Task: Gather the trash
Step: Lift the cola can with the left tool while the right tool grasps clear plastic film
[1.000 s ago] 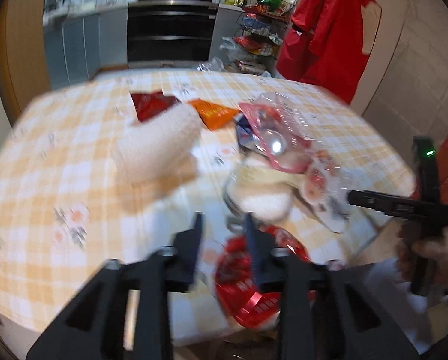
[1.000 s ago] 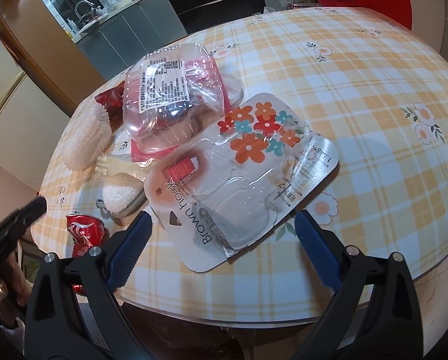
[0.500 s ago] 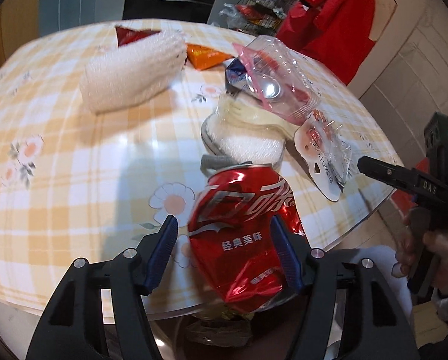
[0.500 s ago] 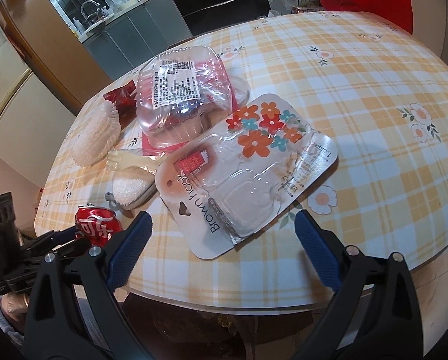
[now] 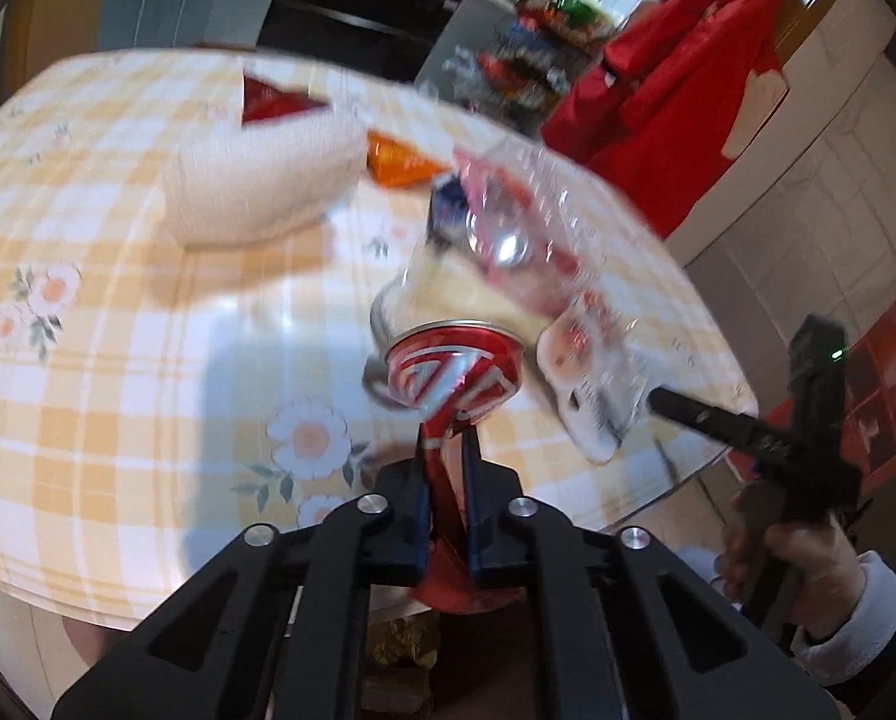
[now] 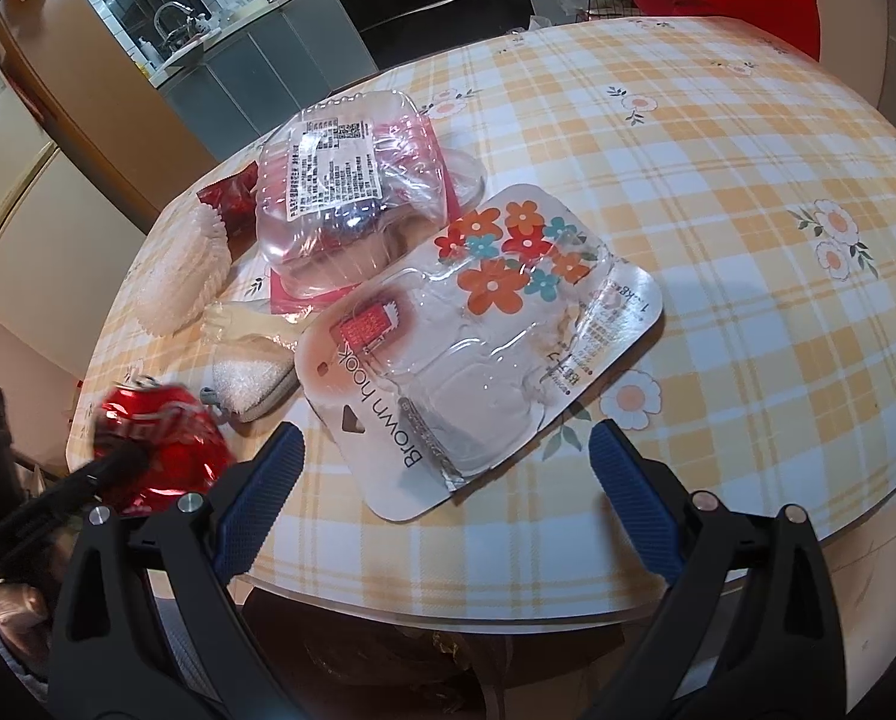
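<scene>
My left gripper (image 5: pixel 448 450) is shut on a crushed red cola can (image 5: pixel 451 372), squeezed flat between the jaws and held over the table's near edge. The can also shows in the right wrist view (image 6: pixel 159 444), with the left gripper's finger across it. My right gripper (image 6: pixel 441 462) is open and empty, just short of a clear blister pack with printed flowers (image 6: pixel 484 348) on the checked tablecloth (image 6: pixel 718 192). A clear plastic clamshell box (image 6: pixel 351 180) lies behind the blister pack.
A white foam net sleeve (image 5: pixel 261 186), a red wrapper (image 5: pixel 273 102) and an orange wrapper (image 5: pixel 399 165) lie farther back. A white scrubber (image 6: pixel 249 372) and a pale plastic fork (image 6: pixel 249 324) lie beside the can. A red garment (image 5: pixel 676 96) hangs beyond the table.
My left gripper has closed on the red can, crushing it narrower, and lifted it off the table edge. The right gripper has stayed open near the blister pack.
</scene>
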Motion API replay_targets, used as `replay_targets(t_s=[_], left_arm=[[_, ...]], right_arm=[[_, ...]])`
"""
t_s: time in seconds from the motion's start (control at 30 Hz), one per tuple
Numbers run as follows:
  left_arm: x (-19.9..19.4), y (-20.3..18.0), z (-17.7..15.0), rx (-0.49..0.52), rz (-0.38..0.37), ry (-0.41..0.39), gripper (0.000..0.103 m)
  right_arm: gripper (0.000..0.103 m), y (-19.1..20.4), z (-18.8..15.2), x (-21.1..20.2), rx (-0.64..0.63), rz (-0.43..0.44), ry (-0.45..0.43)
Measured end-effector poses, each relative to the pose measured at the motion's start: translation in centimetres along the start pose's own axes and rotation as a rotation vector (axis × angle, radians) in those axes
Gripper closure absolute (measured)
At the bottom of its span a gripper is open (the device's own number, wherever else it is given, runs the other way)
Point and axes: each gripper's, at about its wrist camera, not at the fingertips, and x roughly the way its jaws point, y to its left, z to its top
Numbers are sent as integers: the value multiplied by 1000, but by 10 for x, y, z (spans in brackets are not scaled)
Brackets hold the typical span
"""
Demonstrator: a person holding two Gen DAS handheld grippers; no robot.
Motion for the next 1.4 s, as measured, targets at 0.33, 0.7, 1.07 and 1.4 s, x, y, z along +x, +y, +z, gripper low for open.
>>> replay_targets(t_s=[0.33,0.7,1.07,1.4], left_arm=[[-52,2,6,6,117,-181,94],[-81,30,-4,-63,189,-238,94],[-93,54,-15,-108,212,-243,94],[-99,49,-16,-103,190,-260,94]], right_arm=[[10,-1,19,9,64,-4,0],[39,138,36,49,-669,31,77],[46,167,53,104,-748,8,218],[77,168,70,77,-669,56,92]])
